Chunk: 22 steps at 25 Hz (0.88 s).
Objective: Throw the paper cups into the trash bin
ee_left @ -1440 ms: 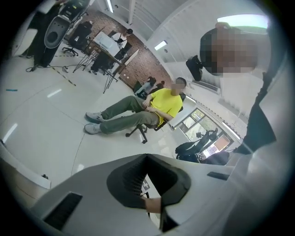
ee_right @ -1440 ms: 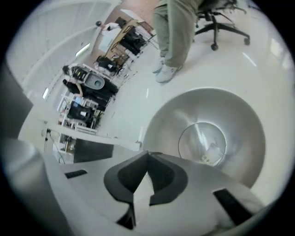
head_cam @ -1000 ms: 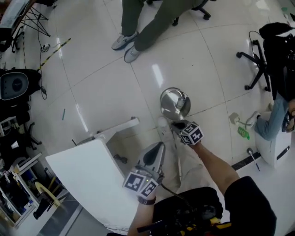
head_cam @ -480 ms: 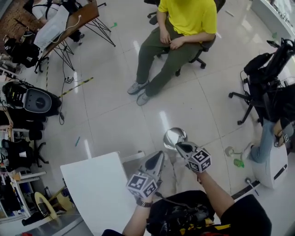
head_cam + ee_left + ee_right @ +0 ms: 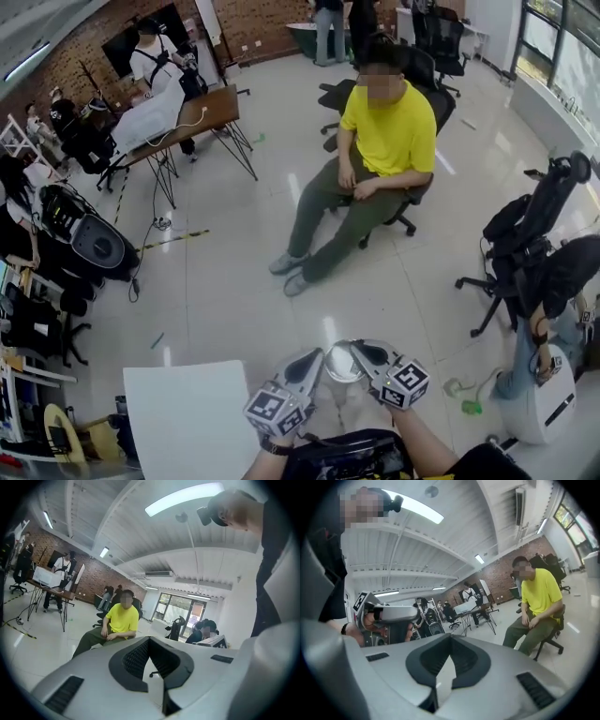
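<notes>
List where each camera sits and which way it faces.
Head view: on the person's head, facing forward and down; shows both forearms, left gripper and right gripper.
Left gripper view: on that gripper, facing roughly level along shut jaws; torso at right.
Right gripper view: likewise; torso and left gripper at left.
Shared: all three see the seated person in yellow.

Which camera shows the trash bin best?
The head view: the shiny bin shows from above, partly hidden between the left gripper and the right gripper. Both gripper views look across the room and show none of it.
</notes>
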Each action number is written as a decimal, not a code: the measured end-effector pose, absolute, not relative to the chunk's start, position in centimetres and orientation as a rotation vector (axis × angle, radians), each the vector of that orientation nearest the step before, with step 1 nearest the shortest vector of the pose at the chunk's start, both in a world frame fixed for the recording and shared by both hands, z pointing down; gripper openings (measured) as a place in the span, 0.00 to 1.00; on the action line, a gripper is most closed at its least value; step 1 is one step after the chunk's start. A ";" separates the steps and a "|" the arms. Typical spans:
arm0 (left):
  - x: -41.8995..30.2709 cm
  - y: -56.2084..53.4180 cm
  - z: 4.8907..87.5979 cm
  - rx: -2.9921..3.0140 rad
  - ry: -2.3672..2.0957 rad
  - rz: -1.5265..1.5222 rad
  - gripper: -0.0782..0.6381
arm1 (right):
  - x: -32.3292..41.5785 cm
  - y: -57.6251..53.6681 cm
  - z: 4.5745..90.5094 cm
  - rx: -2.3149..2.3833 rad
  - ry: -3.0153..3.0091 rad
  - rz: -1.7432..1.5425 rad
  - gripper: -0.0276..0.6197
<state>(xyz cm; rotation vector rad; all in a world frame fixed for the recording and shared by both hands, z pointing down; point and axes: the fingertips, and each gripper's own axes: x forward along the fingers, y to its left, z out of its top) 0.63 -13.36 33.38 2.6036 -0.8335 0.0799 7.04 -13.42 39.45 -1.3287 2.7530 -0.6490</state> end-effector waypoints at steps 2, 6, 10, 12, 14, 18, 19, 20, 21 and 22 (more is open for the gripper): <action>0.1 -13.3 32.7 2.598 -0.845 0.064 0.11 | 7.2 -12.9 37.7 -1.334 2.780 -0.610 0.05; -0.5 -13.2 31.1 2.611 -0.885 0.016 0.11 | 8.1 -12.2 34.6 -1.330 2.791 -0.517 0.05; -0.8 -13.4 28.9 2.652 -0.949 -0.023 0.11 | 9.1 -12.5 32.0 -1.330 2.770 -0.421 0.05; -2.3 -13.6 28.3 2.628 -1.019 -0.057 0.11 | 8.8 -12.4 30.6 -1.306 2.775 -0.380 0.05; -3.9 -13.8 27.8 2.616 -1.077 -0.074 0.11 | 8.2 -12.2 29.6 -1.272 2.778 -0.348 0.05; -5.3 -12.0 27.2 2.642 -1.139 -0.053 0.11 | 7.6 -11.4 30.5 -1.226 2.778 -0.393 0.05; -5.4 -11.7 27.1 2.642 -1.149 -0.060 0.11 | 7.6 -11.5 30.7 -1.215 2.773 -0.405 0.05; -5.5 -11.5 27.0 2.639 -1.159 -0.069 0.11 | 7.6 -11.6 30.7 -1.205 2.770 -0.412 0.05; -5.5 -11.3 27.0 2.632 -1.169 -0.072 0.11 | 7.5 -11.7 30.8 -1.196 2.767 -0.421 0.05; -5.7 -11.0 27.3 2.621 -1.183 -0.065 0.11 | 7.3 -11.5 30.8 -1.185 2.765 -0.434 0.05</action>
